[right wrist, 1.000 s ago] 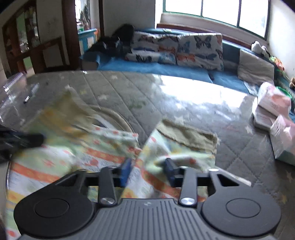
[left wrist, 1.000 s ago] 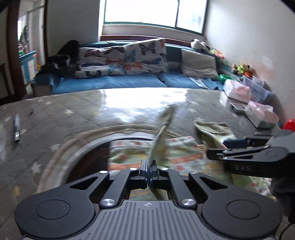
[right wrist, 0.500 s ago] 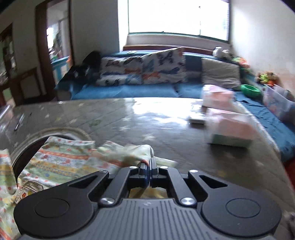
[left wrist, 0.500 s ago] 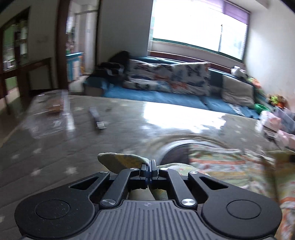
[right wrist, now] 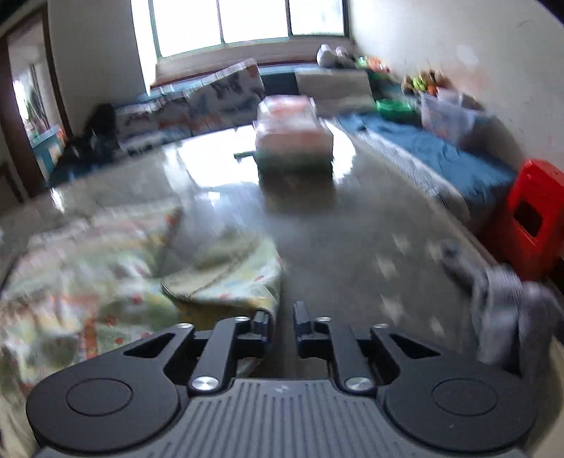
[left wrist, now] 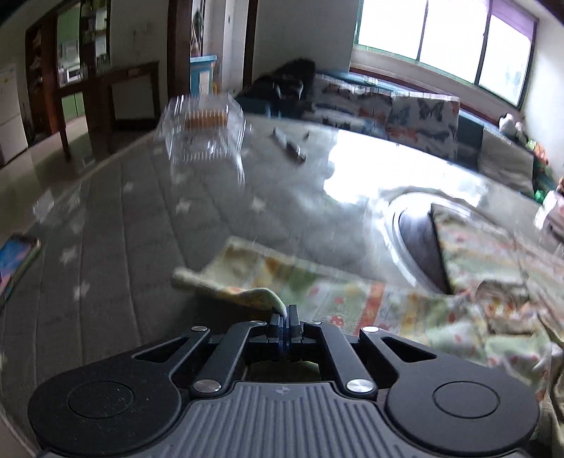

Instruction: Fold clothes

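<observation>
A pale green patterned garment with orange and red print [left wrist: 352, 299] lies spread across the grey quilted, star-dotted counter [left wrist: 141, 229] in a living room, its cloth draped partly over a round inset ring in the counter's top [left wrist: 402, 225]. The left claw [left wrist: 286, 315] is pinched fully together on a yellowish cuff-like edge of the garment, which curls up out of its tips and trails away to the left. The right claw [right wrist: 282, 317] has its jaws opening, a narrow gap between them showing bare counter; nothing is between them, and the near folded corner of the garment [right wrist: 225, 278] lies just beside its left finger, whether touching cannot be told through the blur. In the left wrist view a clear plastic container with an orange band inside [left wrist: 204, 130] stands farther back on the counter, with a dark slim remote-like object [left wrist: 289, 146] to its right and a colourful flat book or tablet [left wrist: 16, 260] at the left edge. In the right wrist view a stack of pink and white packages [right wrist: 292, 141] sits ahead on the counter, a red plastic stool [right wrist: 535, 215] stands beside it at the right, and a blue sofa with butterfly-print cushions [right wrist: 218, 95] runs under the bright window [right wrist: 246, 21].
</observation>
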`<state>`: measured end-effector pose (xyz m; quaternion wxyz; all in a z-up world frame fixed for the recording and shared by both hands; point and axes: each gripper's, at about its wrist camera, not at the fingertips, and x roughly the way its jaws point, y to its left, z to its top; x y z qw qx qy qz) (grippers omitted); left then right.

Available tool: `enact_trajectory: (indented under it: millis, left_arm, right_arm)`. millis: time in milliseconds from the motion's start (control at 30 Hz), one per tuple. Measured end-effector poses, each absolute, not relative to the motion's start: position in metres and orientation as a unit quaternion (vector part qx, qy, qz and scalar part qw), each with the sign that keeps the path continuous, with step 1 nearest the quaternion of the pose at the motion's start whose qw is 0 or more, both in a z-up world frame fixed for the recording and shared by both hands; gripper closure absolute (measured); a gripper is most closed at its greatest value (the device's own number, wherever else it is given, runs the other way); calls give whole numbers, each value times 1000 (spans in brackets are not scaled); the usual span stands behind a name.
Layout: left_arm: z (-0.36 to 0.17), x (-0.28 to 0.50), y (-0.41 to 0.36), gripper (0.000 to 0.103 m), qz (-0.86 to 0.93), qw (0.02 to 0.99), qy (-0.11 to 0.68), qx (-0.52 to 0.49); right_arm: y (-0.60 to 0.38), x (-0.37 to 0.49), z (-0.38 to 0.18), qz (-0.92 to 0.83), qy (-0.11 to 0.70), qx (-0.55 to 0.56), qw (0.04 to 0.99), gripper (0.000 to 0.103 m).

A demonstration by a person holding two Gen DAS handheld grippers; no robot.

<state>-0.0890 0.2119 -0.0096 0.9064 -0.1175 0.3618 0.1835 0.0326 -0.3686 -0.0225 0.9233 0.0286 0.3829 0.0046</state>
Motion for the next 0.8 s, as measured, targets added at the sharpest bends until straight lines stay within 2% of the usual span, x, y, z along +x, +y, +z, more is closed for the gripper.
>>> enact_trajectory:
  millis: [100, 167, 200, 233, 300, 333, 433, 600, 800]
  left_arm:
    - [-12, -93, 211, 96, 180, 901, 377, -117]
    - [-8, -94, 211, 93, 178, 902, 376, -114]
    - [-6, -94, 211, 90, 177, 903, 375, -111]
    - [-5, -93, 210, 82, 178, 904, 375, -106]
    - [-3, -91, 207, 71, 180, 906, 372, -95]
    - [-1, -91, 205, 62, 180, 906, 371, -93]
    - [5, -92, 207, 48, 187, 908, 363, -91]
    - [19, -92, 209, 31, 199, 913, 347, -83]
    - [28, -78, 202, 28, 188, 920, 335, -75]
  right_arm:
    - [-370, 22, -33, 6, 400, -2, 917, 65]
    - [-368, 17, -32, 7, 400, -21, 916, 48]
    - [-364, 16, -30, 10, 397, -32, 917, 47]
    - [-360, 17, -28, 13, 394, -42, 918, 46]
    - [-350, 18, -27, 18, 386, -64, 920, 37]
    - [-345, 21, -29, 21, 383, -78, 920, 31]
    - [-328, 31, -37, 27, 379, -119, 917, 31]
    - [-331, 46, -33, -14, 345, -152, 926, 28]
    - [-383, 43, -1, -84, 317, -71, 942, 29]
